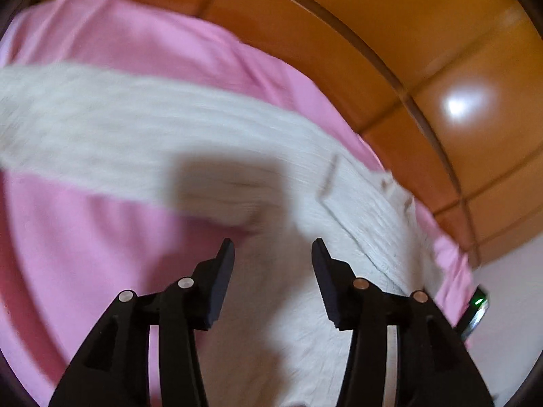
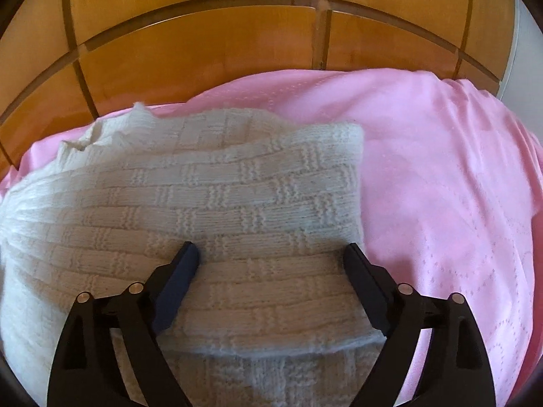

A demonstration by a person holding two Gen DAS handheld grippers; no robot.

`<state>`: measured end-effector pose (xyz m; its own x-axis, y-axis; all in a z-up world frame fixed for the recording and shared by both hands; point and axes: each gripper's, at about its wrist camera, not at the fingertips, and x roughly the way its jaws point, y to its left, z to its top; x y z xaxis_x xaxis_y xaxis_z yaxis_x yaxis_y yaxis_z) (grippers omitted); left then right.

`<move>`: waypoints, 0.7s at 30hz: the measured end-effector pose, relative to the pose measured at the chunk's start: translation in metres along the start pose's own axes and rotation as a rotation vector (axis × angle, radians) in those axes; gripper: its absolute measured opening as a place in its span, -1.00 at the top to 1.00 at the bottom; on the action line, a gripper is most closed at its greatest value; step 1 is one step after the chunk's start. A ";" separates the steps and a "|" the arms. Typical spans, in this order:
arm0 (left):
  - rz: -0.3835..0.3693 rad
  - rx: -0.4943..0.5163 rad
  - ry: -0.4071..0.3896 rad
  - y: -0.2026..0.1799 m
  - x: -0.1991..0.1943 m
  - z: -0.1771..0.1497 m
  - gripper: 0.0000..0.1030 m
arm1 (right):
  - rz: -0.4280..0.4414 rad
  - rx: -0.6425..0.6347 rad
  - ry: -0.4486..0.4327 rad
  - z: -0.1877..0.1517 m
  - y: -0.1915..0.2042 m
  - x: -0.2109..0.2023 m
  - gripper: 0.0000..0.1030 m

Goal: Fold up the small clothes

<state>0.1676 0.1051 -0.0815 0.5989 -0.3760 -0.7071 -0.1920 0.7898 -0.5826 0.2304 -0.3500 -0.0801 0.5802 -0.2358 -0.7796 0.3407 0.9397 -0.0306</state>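
The white knit (image 2: 210, 203) lies on the pink sheet (image 2: 441, 176), directly under and ahead of both hand-held grippers. The right one (image 2: 271, 254) stands released, straddling a folded edge (likely nearer). The left (image 1: 273, 251) is released too, its blurred sleeve running leftward.

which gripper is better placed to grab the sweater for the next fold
Probably the right gripper: its jaws are wide open, straddling the folded edge of the white knit sweater on the pink sheet, in sharp view. The left gripper is open too, but its view is motion-blurred.
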 end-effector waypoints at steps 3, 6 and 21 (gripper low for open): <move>-0.009 -0.103 -0.072 0.047 -0.036 0.001 0.08 | 0.005 0.061 0.042 0.001 -0.010 0.006 -0.94; 0.014 -0.222 -0.142 0.095 -0.066 0.006 -0.01 | 0.076 0.128 0.055 0.000 -0.023 0.009 -0.94; 0.018 -0.690 -0.350 0.263 -0.133 0.049 0.02 | 0.049 0.111 0.047 -0.001 -0.019 0.005 -0.94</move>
<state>0.0755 0.3867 -0.1211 0.7800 -0.1001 -0.6177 -0.5761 0.2704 -0.7713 0.2260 -0.3692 -0.0842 0.5639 -0.1760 -0.8069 0.3938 0.9161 0.0754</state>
